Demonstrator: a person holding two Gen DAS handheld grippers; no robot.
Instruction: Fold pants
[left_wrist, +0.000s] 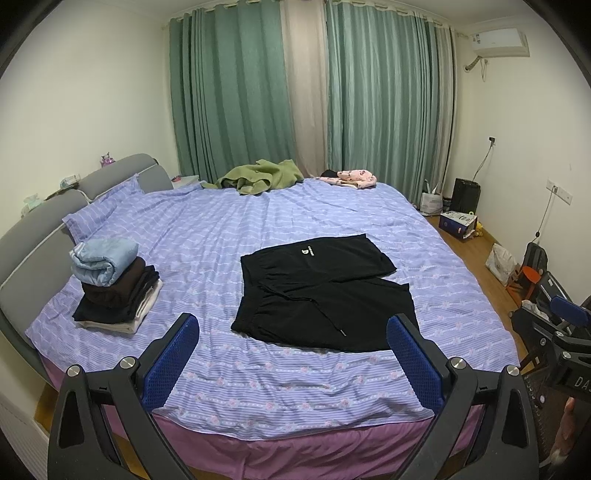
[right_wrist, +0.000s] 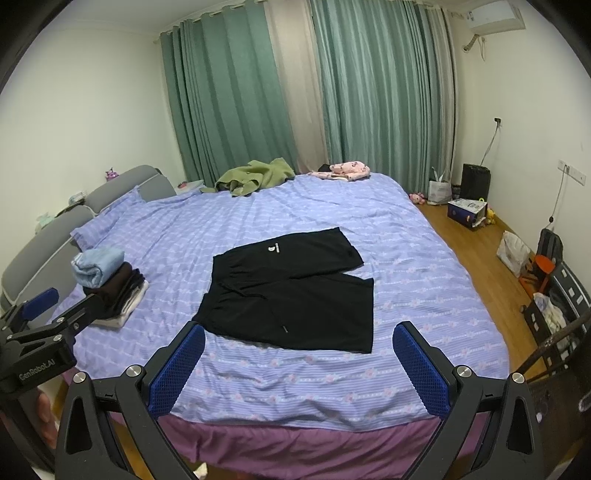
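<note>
Black shorts (left_wrist: 325, 291) lie spread flat on the bed, waistband to the left, both legs pointing right, a drawstring hanging toward the front; they also show in the right wrist view (right_wrist: 291, 299). My left gripper (left_wrist: 291, 325) is open and empty, held above the bed's front edge, short of the shorts. My right gripper (right_wrist: 299, 332) is open and empty too, at the same distance from the shorts. The right gripper shows at the left view's right edge (left_wrist: 561, 317), and the left gripper at the right view's left edge (right_wrist: 40, 302).
A stack of folded clothes (left_wrist: 114, 284) sits on the bed (left_wrist: 258, 387) left of the shorts. A green garment (left_wrist: 262, 175) and a pink one (left_wrist: 351, 177) lie at the far edge. A grey headboard (left_wrist: 33, 243) is at left; boxes and bags (left_wrist: 458, 221) stand on the wood floor at right.
</note>
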